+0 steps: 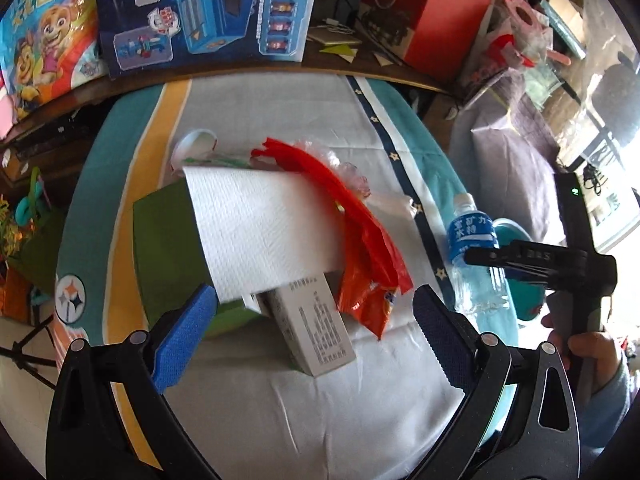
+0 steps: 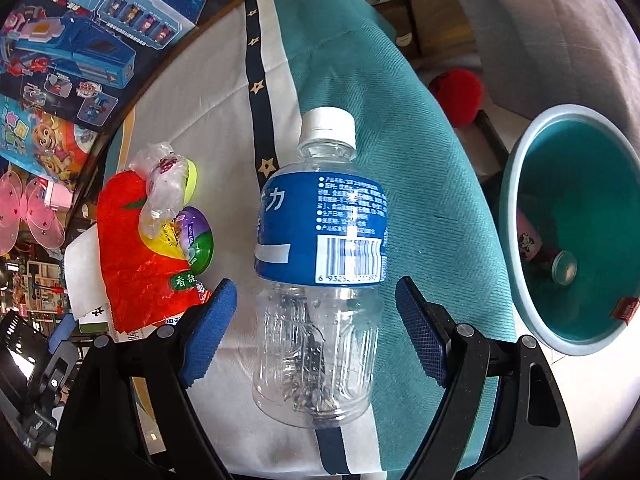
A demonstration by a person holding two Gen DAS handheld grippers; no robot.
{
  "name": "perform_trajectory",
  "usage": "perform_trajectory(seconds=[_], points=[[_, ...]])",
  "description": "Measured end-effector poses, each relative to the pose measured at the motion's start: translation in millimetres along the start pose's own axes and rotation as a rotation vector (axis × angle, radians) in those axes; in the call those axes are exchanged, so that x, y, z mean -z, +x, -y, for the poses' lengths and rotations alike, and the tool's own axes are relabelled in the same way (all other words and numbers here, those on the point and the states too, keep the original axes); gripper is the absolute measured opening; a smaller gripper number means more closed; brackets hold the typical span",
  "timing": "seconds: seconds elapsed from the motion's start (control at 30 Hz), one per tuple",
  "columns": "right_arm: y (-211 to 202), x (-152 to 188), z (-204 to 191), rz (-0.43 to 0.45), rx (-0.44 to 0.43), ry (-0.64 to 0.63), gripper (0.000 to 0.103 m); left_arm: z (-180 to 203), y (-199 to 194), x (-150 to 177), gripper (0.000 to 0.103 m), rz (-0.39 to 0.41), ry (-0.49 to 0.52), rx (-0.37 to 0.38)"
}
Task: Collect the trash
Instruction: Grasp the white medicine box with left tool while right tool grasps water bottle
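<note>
A: Striped cloth covers the table; its far edge meets toy boxes.

B: Right gripper spread around the upright plastic bottle, pads not touching. Teal bin sits beyond the right edge.

A: Left gripper spread before the white carton, paper towel and red wrapper.

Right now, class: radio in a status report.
Both sets of jaws open, holding nothing. Right gripper straddles the empty bottle. Bin stands right. Left gripper faces the carton.
</note>
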State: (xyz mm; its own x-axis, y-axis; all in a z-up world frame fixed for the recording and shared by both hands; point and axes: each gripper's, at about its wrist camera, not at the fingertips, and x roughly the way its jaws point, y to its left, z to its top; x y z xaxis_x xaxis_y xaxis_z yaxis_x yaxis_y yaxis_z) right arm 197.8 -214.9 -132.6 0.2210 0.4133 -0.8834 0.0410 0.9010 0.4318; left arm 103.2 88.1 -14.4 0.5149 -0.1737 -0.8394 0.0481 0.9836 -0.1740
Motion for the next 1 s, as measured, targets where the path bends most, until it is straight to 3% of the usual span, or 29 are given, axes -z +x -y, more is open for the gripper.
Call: perform_trajectory(seconds=[0.13, 0.23, 0.53, 0.63, 0.7, 0.87, 1.0], points=[[7, 1, -5, 0.010, 0.013, -0.028, 0.077, 0, -7, 4, 0.099, 0.008, -0.006, -0.006], [11, 4, -9, 0.011, 0.009, -0.049, 0.064, -5, -13, 5, 0.099, 0.024, -0.015, -0.018], [9, 30, -16, 0.014, -0.011, -0.101, 0.064, -21, -14, 35, 0.098, 0.026, -0.109, -0.024], [6, 38, -13, 0.016, -0.008, -0.107, 0.064, -22, -7, 44, 0.090, 0.008, -0.132, -0.032], [5, 42, -11, 0.015, -0.008, -0.108, 0.064, -23, -2, 46, 0.077, -0.002, -0.149, -0.033], [2, 50, -7, 0.016, -0.013, -0.107, 0.065, -23, 10, 46, 0.076, -0.032, -0.185, -0.006], [5, 52, -8, 0.010, 0.001, -0.110, 0.064, -8, 18, 41, 0.076, -0.037, -0.143, -0.004]])
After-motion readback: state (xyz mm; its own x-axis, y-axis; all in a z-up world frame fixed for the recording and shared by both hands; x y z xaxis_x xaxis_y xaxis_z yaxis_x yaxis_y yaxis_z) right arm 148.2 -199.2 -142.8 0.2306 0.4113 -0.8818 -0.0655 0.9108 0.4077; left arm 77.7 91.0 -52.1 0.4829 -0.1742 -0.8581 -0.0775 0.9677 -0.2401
